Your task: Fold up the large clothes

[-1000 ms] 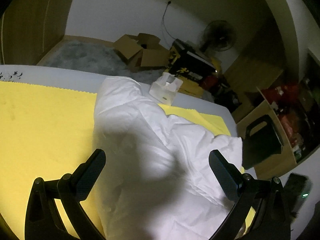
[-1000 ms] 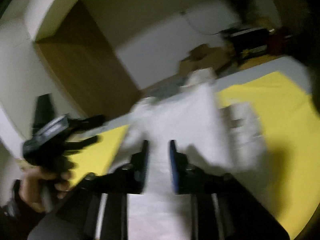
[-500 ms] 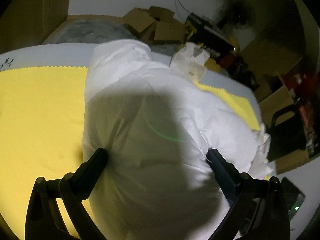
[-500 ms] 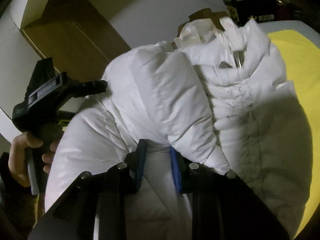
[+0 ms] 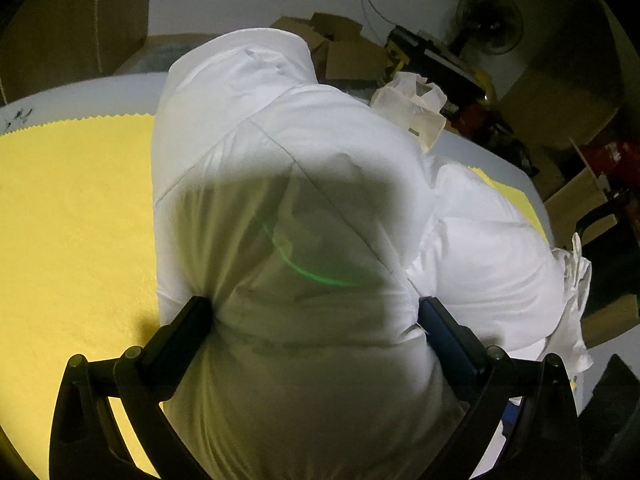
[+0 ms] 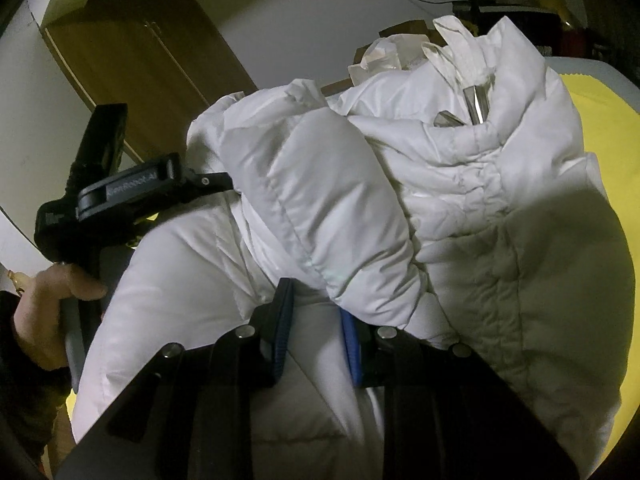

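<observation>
A white puffer jacket (image 5: 288, 184) lies bunched on a yellow cloth (image 5: 72, 216) over a white table. My left gripper (image 5: 314, 320) is wide open, its fingers pressed against both sides of a thick fold of the jacket. My right gripper (image 6: 314, 320) is shut on a fold of the jacket (image 6: 500, 208), near a puffy sleeve (image 6: 320, 208). The collar with its zipper pulls (image 6: 476, 104) points away from me. The left gripper's body and the hand holding it show in the right wrist view (image 6: 120, 188).
A white plastic bag (image 5: 412, 100) sits on the table behind the jacket. Cardboard boxes (image 5: 340, 48), a fan (image 5: 490, 20) and clutter stand on the floor beyond. A wooden wardrobe (image 6: 136, 60) stands at the left.
The right gripper has carried the jacket's fold over, so the jacket now bulks up between the left fingers. The left gripper has moved forward onto the jacket. The right view went from blurred to steady.
</observation>
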{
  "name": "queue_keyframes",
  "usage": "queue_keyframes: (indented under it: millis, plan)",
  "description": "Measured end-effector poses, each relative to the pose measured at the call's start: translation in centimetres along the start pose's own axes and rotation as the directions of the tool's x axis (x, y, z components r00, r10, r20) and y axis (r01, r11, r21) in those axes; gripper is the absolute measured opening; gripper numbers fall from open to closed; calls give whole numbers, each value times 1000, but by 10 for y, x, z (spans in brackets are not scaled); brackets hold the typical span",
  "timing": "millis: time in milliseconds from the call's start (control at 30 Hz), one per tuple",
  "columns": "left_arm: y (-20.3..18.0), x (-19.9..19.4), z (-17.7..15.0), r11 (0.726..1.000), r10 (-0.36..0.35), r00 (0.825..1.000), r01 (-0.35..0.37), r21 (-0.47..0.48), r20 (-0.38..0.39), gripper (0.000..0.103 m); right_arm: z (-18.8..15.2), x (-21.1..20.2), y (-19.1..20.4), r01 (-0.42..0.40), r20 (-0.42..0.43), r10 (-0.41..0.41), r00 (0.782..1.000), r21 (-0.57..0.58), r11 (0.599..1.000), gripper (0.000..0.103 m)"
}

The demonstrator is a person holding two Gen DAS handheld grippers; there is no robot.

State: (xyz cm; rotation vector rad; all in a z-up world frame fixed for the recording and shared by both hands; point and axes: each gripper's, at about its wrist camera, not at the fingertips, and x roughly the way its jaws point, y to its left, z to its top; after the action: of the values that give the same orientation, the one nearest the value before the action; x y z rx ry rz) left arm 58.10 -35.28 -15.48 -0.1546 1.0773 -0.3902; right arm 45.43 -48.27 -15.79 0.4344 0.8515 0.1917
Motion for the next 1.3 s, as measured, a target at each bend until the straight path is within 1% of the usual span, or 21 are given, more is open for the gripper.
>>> queue_keyframes:
  millis: [33, 67, 133, 300, 567, 700, 767, 833, 867, 900, 933, 967, 1000, 1067, 1100, 1133, 1200, 1300]
  plan:
    - [0, 0, -2, 1000, 1, 1000, -1, 1, 13, 103, 0, -1, 0, 2, 2, -2, 1000, -3, 1000, 23]
    - [1, 0, -4, 1000, 4, 1000, -4, 2, 25, 103, -11, 14, 4, 6, 3, -6, 1000, -7, 1000, 23]
    - [0, 0, -6, 1000, 12, 999, -12, 6, 37, 103, -8, 15, 4, 15, 4, -15, 1000, -16, 1000, 23]
    - [-2, 3, -8, 999, 33, 998, -34, 21, 50, 103, -13, 10, 9, 27, 2, -27, 1000, -29, 999, 23]
    - [-2, 6, -6, 999, 28, 998, -29, 20, 62, 103, -13, 9, 11, 34, 7, -33, 999, -32, 999, 23]
    - [0, -4, -9, 1000, 12, 998, -13, 19, 66, 103, -11, 5, 18, 73, 12, -73, 997, -49, 996, 25]
    - [-3, -11, -9, 999, 11, 997, -13, 40, 72, 103, -10, 0, 27, 123, 13, -122, 992, -80, 989, 27]
    - [-7, -15, -10, 998, 23, 996, -28, 56, 85, 103, -10, -11, 35, 153, 22, -152, 988, -74, 985, 38]
    - [-8, -15, -10, 998, 29, 996, -34, 61, 87, 103, -12, -23, 41, 145, 45, -142, 989, -63, 987, 67]
    - [-9, -15, -10, 997, 31, 996, -36, 63, 87, 103, -13, -33, 46, 119, 64, -116, 991, -59, 991, 99]
    - [-9, -14, -10, 997, 32, 996, -38, 63, 86, 103, -17, -47, 54, 88, 92, -81, 992, -67, 994, 102]
    - [-9, -13, -11, 997, 32, 996, -38, 63, 87, 103, -22, -60, 63, 79, 119, -67, 991, -93, 993, 103]
    - [-9, -13, -11, 997, 32, 996, -37, 63, 88, 103, -26, -65, 69, 93, 121, -80, 989, -111, 989, 103]
    - [-8, -12, -12, 998, 23, 996, -28, 61, 88, 103, -38, -60, 79, 123, 50, -117, 992, -168, 978, 102]
    - [-8, -12, -12, 998, 19, 996, -24, 62, 89, 103, -45, -50, 81, 173, 13, -174, 985, -200, 964, 102]
    - [-8, -13, -12, 998, 16, 996, -22, 64, 93, 103, -54, -42, 81, 213, 20, -214, 977, -225, 951, 102]
    - [-6, -13, -13, 998, 3, 995, -10, 65, 101, 103, -64, -30, 77, 240, 29, -240, 970, -238, 941, 101]
    - [-1, -12, -15, 999, -10, 994, 4, 52, 113, 103, -72, -12, 81, 292, 28, -296, 955, -275, 916, 102]
